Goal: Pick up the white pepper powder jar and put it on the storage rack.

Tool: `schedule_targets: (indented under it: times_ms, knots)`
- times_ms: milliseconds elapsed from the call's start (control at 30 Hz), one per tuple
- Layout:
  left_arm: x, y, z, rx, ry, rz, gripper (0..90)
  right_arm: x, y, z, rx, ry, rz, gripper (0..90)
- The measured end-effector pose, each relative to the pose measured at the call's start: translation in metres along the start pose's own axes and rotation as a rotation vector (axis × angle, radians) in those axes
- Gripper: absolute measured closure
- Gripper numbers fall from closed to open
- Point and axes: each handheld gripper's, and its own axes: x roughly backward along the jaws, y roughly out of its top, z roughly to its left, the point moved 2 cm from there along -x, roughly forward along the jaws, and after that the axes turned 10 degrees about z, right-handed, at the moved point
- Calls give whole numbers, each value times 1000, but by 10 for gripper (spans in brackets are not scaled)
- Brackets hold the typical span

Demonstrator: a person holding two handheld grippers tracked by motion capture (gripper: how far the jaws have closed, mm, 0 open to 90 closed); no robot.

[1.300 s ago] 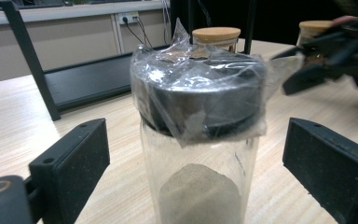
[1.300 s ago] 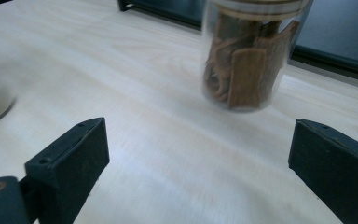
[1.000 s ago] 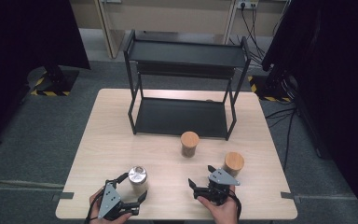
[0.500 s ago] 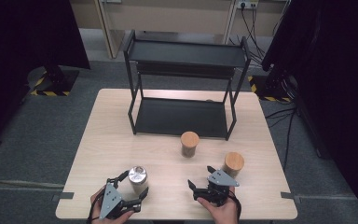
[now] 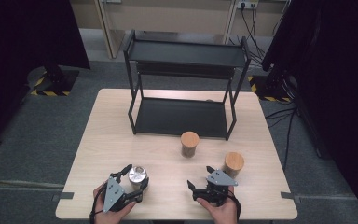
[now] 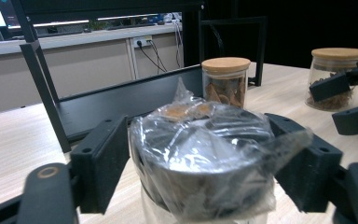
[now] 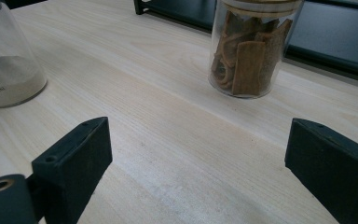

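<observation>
Below, in the high view: left gripper (image 5: 133, 183) at the lower left of the frame, jaws either side of a foil-capped jar (image 5: 138, 176) near the table's (image 5: 107, 126) front edge, having just been closing around it. Right gripper (image 5: 201, 179) at lower centre-right, held in a hand (image 5: 221, 211), jaws spread with bare tabletop between them. Just up and right of it, a cork-lidded jar (image 5: 233, 163); a second cork-lidded jar (image 5: 189, 143) at centre, just in front of the black rack (image 5: 186, 56), whose lower shelf sits on the table's far half.

Next, the left gripper view: the jar with its plastic-wrapped cap (image 6: 200, 149) in the centre and lower part of the frame, both black pads (image 6: 100, 168) tight beside the cap; seemingly pressing on the wrap at each side, though crinkled film hides the actual contact. Behind it, centre top, a jar of brown bark pieces (image 6: 225, 79) before the rack's shelf (image 6: 121, 100). At the right edge, the other jar (image 6: 338, 74) with the right gripper's jaws (image 6: 349, 100) in front of it.

Lastly, the right gripper view: jaws wide at lower left and lower right, nothing but wood between. Bark-filled jar (image 7: 254, 46) at upper centre, standing upright; a glass jar of pale powder (image 7: 7, 58) at the upper left edge.
</observation>
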Motion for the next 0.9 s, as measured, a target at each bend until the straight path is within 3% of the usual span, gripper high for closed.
schedule_targets:
  times_ms: [300, 400, 900]
  knots:
    - [0, 0, -1, -18, -1, -4, 321, 0, 0, 0, -3, 1, 1, 77]
    - [0, 0, -1, -7, -8, -5, 334, 0, 0, 0, 0, 1, 2, 77]
    - [1, 5, -1, -11, -9, 1, 341, 0, 0, 0, 3, 7, 1, 56]
